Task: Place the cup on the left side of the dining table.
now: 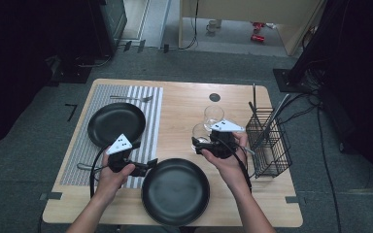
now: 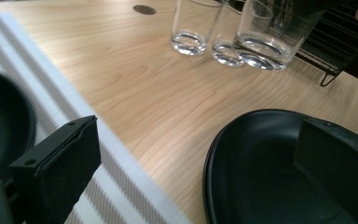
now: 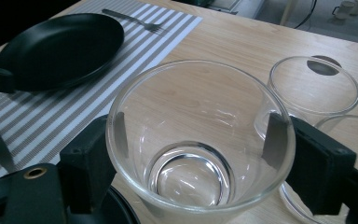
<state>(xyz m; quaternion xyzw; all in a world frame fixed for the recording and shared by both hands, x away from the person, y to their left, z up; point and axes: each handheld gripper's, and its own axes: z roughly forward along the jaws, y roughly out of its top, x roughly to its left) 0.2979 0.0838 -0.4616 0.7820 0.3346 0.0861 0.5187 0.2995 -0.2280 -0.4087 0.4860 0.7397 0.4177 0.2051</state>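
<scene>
Three glasses are in play near the wire rack (image 1: 269, 141), and one of them, the held glass (image 3: 198, 149), sits between the jaws of the right gripper (image 1: 212, 144), whose pads press on its wall from opposite sides just below the rim. Taking the table's far edge as twelve o'clock, it hangs at about three o'clock of the table (image 1: 184, 104), just beside the two standing glasses (image 1: 212, 114) and above the wood, as far as I can judge from the left gripper view, where its base looks clear of the board.

That glass will be light but hard and smooth: nothing gives, so the pads hold by friction alone, and it could slip or tip if swung fast. It looks thin-walled and would chip against its neighbours or the rack. The grip across the widest part near the rim looks sound; a lower hold on the tapering wall would be likelier to slide.

Over at seven o'clock, the left gripper (image 1: 143, 167) has its jaws standing apart with nothing between them, hovering by the rim of the near plate (image 1: 176, 191). A second plate (image 1: 116, 124) lies on the striped mat (image 1: 153, 104) at ten o'clock, with a fork (image 1: 132, 98) beyond it.
</scene>
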